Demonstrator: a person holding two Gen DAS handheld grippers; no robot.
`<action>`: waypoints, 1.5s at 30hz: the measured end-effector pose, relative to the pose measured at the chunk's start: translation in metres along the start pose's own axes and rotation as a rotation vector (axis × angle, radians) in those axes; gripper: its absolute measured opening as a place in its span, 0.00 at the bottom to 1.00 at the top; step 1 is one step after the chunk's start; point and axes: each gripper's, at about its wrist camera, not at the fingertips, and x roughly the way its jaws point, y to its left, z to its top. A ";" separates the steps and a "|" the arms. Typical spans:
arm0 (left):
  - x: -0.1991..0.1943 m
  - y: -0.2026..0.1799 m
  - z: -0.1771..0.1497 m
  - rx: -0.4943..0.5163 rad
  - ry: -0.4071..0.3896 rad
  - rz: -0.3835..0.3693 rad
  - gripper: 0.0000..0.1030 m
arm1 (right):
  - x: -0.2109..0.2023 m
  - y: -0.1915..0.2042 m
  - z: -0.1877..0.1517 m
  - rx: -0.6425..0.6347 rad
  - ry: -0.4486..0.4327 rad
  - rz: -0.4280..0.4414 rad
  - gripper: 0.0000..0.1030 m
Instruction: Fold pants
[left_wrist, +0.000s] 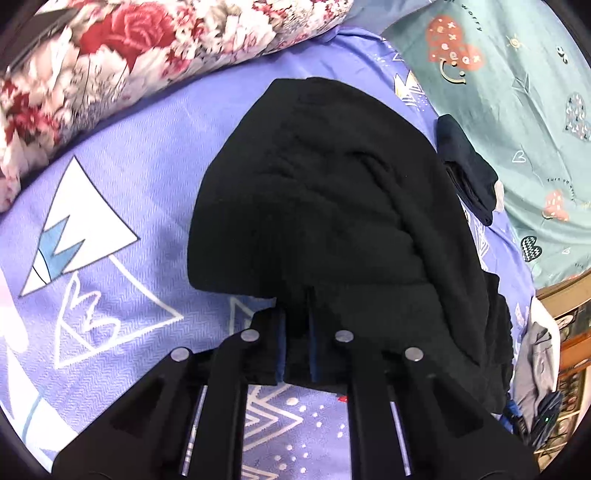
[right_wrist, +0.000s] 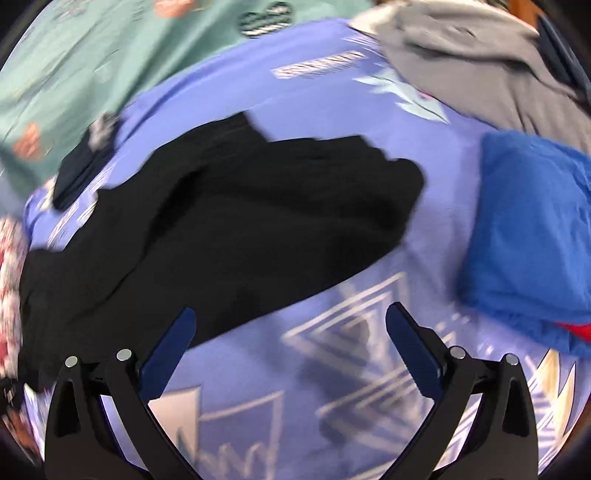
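The black, soft-knit pants (left_wrist: 325, 206) are spread on the lavender bedsheet printed with white triangles (left_wrist: 122, 184), lying as a broad dark mass that appears to be doubled over at least once, though the layers cannot be counted in the dark cloth. The fold is judged to be only partly made: the outline is still rumpled and uneven in the right wrist view, and 1 or more further folds and a smoothing seem to be left.

The left gripper (left_wrist: 297, 325) is pitched steeply down at the near edge of the pants. Its 2 blue-padded fingers (left_wrist: 281, 332) are drawn almost together, and a pinch of the black hem is clamped between them.

The right gripper (right_wrist: 290, 325) is likewise angled downward, above bare sheet just beside the near edge of the pants. Its fingers (right_wrist: 402, 328) are spread wide and nothing is held; the left one overlaps the black cloth in the picture, but contact cannot be confirmed. That view is smeared by motion blur.

A blue fleecy folded cloth (right_wrist: 532, 236) lies near, to the right, and a red-and-white floral pillow (left_wrist: 110, 62) is set beyond the pants.
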 end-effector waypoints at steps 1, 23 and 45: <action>0.000 0.000 0.002 -0.002 0.001 -0.004 0.09 | 0.006 -0.007 0.005 0.024 0.016 -0.001 0.99; 0.011 -0.014 0.007 0.036 -0.023 0.045 0.07 | 0.032 -0.011 0.058 0.037 -0.027 -0.075 0.35; -0.082 -0.003 -0.004 0.083 -0.151 0.051 0.05 | -0.085 -0.062 0.030 0.002 -0.119 0.089 0.11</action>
